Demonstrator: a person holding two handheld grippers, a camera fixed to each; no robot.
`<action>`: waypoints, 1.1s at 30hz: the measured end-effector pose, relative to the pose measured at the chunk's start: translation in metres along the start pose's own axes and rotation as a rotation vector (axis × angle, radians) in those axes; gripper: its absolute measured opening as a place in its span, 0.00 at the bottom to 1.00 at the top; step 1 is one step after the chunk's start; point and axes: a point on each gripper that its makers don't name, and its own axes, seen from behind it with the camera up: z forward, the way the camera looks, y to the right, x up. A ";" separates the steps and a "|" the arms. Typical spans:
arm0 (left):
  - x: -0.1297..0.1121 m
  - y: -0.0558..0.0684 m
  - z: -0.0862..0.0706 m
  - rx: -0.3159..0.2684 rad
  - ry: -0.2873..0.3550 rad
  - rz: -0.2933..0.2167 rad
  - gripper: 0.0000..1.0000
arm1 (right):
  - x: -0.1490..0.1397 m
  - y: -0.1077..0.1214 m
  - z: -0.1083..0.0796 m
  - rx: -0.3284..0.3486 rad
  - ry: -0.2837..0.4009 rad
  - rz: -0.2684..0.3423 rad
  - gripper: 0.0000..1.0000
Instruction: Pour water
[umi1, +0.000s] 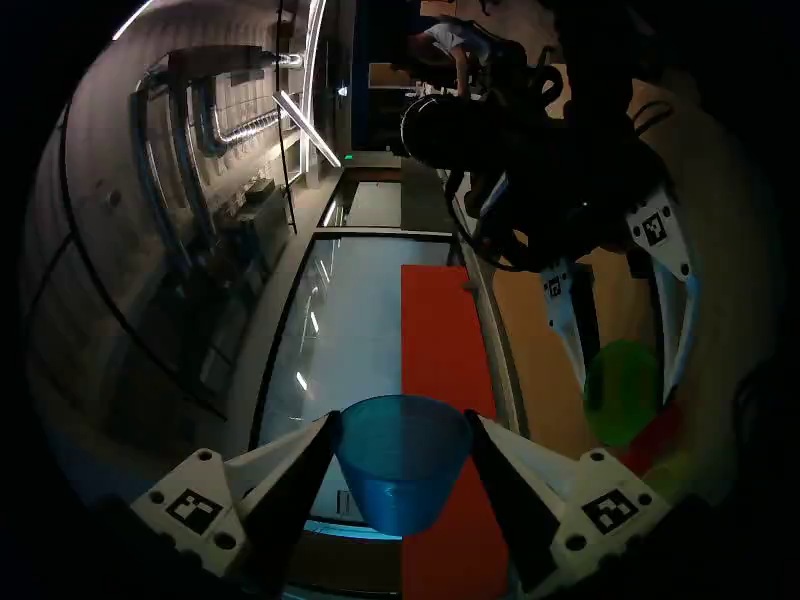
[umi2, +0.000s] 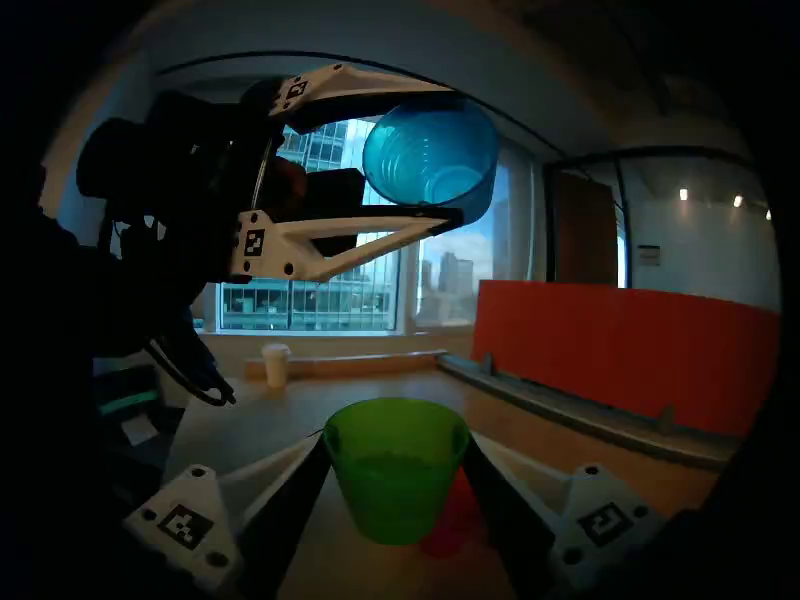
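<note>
My left gripper (umi1: 403, 425) is shut on a blue plastic cup (umi1: 403, 475), one finger on each side. In the right gripper view that left gripper (umi2: 450, 155) holds the blue cup (umi2: 430, 150) high up and tipped on its side, mouth turned down toward the camera. My right gripper (umi2: 397, 445) is shut on a green cup (umi2: 397, 475), upright just over the wooden table (umi2: 250, 430). The blue cup hangs above and behind the green cup. No stream of water shows. The left gripper view has the right gripper (umi1: 625, 390) with the green cup (umi1: 622, 392) at right.
A red cup (umi2: 452, 520) stands on the table just behind the green cup. A white paper cup (umi2: 274, 364) sits on the window sill. An orange-red partition (umi2: 630, 345) runs along the table's right side. A person's dark sleeve (umi2: 120, 290) fills the left.
</note>
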 end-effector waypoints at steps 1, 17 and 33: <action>0.000 0.000 0.000 0.001 0.000 -0.002 0.89 | 0.000 0.000 0.000 0.000 0.000 0.000 0.90; -0.015 0.009 -0.001 0.021 -0.004 -0.178 0.90 | -0.002 0.005 -0.001 -0.010 0.004 0.010 0.90; -0.037 0.041 -0.008 0.035 -0.009 -0.642 0.89 | -0.006 0.003 -0.005 -0.020 -0.001 0.020 0.90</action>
